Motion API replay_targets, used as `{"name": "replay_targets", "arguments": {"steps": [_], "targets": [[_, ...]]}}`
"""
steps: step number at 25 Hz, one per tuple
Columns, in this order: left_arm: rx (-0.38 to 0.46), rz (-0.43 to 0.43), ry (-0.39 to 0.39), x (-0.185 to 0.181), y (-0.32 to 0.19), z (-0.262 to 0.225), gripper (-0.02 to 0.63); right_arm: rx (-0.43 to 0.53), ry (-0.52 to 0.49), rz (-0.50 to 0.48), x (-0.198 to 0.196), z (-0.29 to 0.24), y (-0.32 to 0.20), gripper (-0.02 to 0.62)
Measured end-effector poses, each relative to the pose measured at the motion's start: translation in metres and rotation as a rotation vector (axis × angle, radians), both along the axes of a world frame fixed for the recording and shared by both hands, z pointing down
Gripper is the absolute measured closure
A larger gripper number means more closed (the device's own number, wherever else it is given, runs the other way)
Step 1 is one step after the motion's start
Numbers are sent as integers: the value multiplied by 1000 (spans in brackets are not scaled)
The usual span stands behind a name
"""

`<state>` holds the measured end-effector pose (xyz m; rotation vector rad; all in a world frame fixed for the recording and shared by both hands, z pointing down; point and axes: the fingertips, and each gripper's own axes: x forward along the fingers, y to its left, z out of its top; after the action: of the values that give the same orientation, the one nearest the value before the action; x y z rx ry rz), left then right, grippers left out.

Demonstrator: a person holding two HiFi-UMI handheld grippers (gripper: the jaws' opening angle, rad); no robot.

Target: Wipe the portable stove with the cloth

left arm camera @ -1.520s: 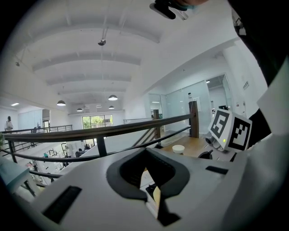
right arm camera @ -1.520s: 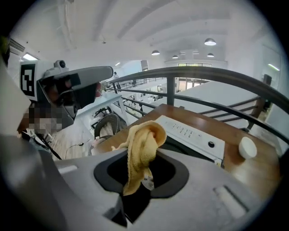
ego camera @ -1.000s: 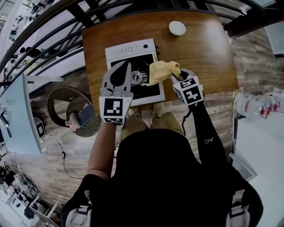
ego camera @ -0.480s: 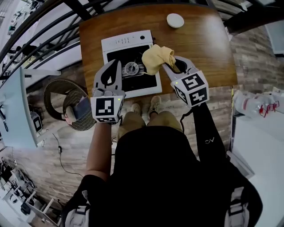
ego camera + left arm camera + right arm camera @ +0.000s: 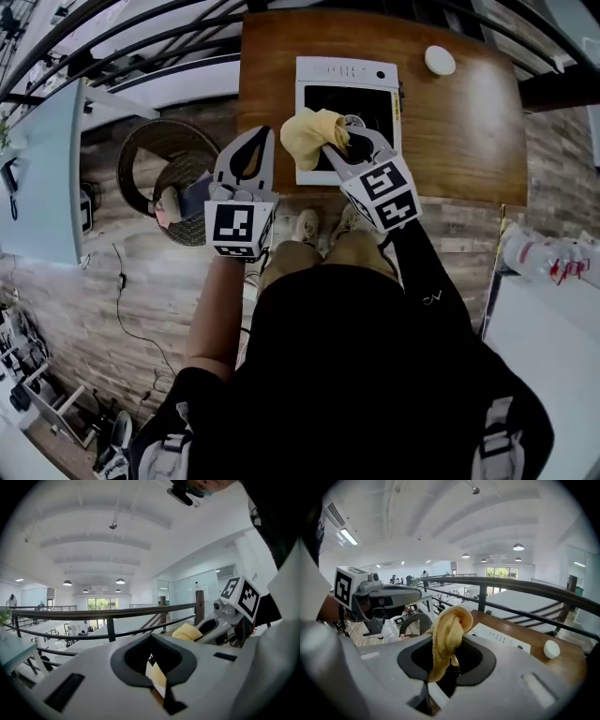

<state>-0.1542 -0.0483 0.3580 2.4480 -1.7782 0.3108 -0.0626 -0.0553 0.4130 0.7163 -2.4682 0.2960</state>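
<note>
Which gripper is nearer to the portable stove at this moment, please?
Right. In the head view the right gripper, shut on the yellow cloth, lies over the portable stove's near left corner. The left gripper, shut and empty, sits further left, clear of the stove.

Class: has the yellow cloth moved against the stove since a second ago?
Yes. The cloth, in the right hand-held gripper, went from the stove's right edge to its near left corner.
</note>
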Motion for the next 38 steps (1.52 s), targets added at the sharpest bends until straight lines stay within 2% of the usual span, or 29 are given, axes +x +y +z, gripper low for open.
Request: {"name": "replay_targets", "arguments": {"steps": [4, 7, 10, 14, 18, 24, 28, 33, 38], "targets": [[-10, -23, 0, -22, 16, 9, 598, -63, 104, -3, -20, 45, 16, 503], [-27, -26, -4, -24, 25, 17, 598, -99, 184, 35, -4, 72, 22, 503], [-38, -22, -7, -12, 30, 19, 598, -90, 197, 62, 21, 74, 23, 503], [-24, 5, -22, 18, 26, 15, 598, -68, 220, 105, 65, 73, 20, 503], [4, 58, -36, 67, 16, 10, 598, -59, 242, 172, 126, 76, 15, 503], [2, 111, -27, 132, 8, 17, 598, -67, 265, 282, 217, 86, 14, 503], [-5, 128, -27, 160, 7, 23, 598, -57, 292, 329, 257, 87, 13, 503], [-4, 123, -26, 167, 10, 23, 598, 10, 211, 289, 250, 61, 17, 503], [3, 93, -10, 142, 20, 18, 598, 59, 26, 166, 181, 17, 33, 503]]}}
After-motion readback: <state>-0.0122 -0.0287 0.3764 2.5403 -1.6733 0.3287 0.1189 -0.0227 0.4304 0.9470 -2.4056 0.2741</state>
